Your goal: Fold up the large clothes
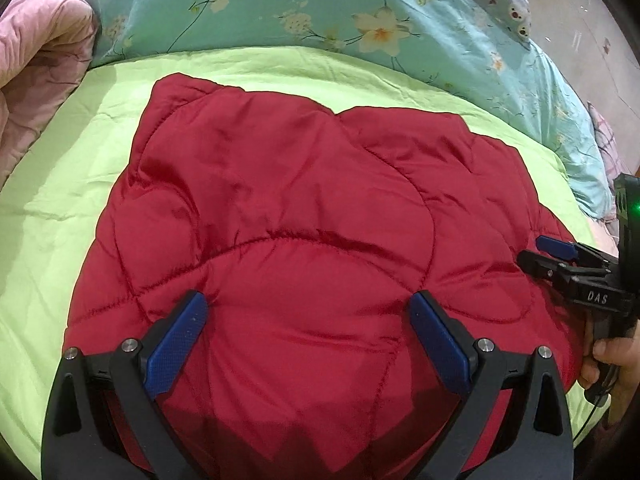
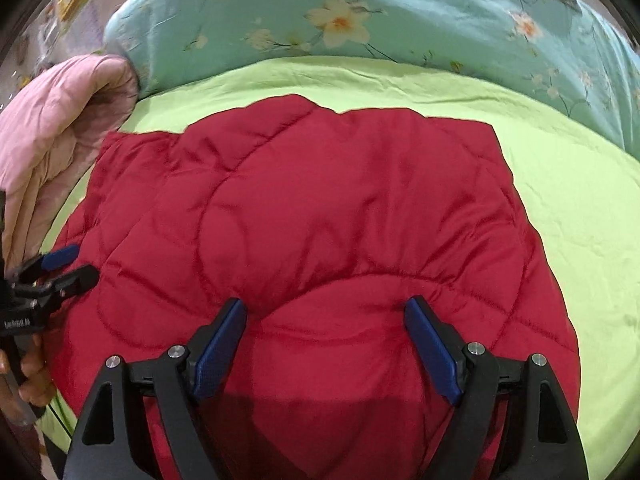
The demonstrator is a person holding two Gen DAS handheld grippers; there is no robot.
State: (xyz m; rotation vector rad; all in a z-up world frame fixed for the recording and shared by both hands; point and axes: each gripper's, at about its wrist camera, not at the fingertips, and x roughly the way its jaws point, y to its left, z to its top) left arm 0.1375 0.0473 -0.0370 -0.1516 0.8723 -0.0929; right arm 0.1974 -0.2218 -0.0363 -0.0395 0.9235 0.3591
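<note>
left claw (image 1: 308, 300): black frame, blue pads | right claw (image 2: 325, 305): same, silver screws, white lettering

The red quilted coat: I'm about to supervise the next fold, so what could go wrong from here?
1. The red quilted coat is puffy and slick-looking; the open left gripper and right gripper may pinch only the top layer, or the fabric may slip out.
2. Its far edge is uneven, so a fold could end up crooked.
3. The pink blanket lies against the coat's corner and might snag it.
</note>
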